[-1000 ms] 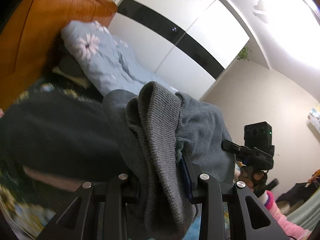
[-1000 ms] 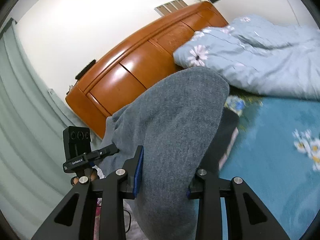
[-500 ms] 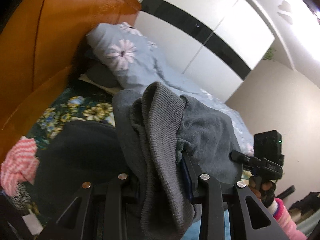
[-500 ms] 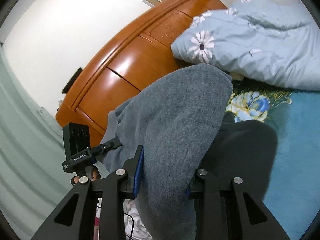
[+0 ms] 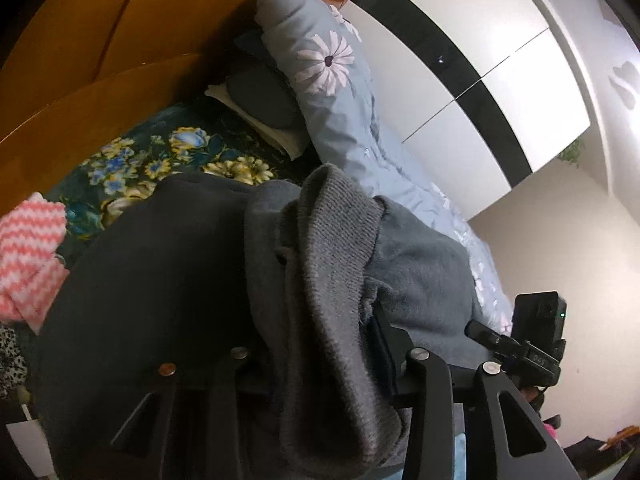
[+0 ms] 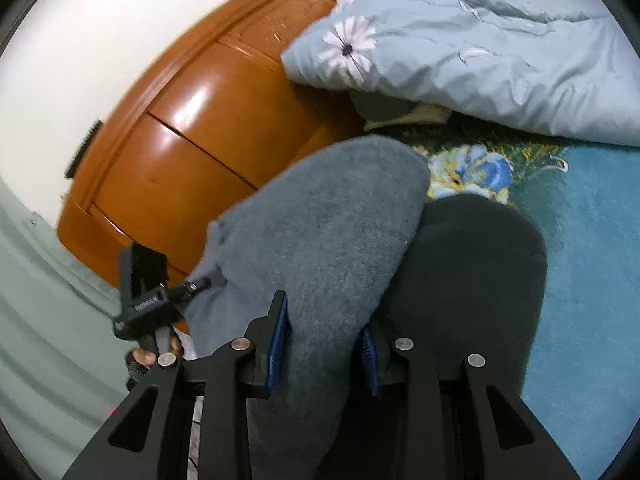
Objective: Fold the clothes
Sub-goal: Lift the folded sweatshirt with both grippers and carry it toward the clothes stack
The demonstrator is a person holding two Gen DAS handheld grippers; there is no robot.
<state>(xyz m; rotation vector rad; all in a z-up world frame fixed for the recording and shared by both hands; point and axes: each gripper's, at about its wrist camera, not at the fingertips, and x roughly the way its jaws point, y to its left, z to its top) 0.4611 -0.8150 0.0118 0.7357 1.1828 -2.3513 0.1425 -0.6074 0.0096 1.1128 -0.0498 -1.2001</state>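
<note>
Hanging between the two grippers, the grey fleece garment with a ribbed knit hem (image 5: 416,276) is stretched above a dark charcoal cloth (image 6: 472,264) that lies on the teal flowered bedspread (image 6: 580,280). The left gripper (image 5: 332,340) is clamped on the bunched ribbed hem, which spills down over its fingers. The right gripper (image 6: 324,344) is closed on another edge of the same garment, between its blue pads (image 6: 278,340). A light blue quilt with daisies (image 6: 480,52) lies near the orange wooden headboard (image 6: 192,140).
</note>
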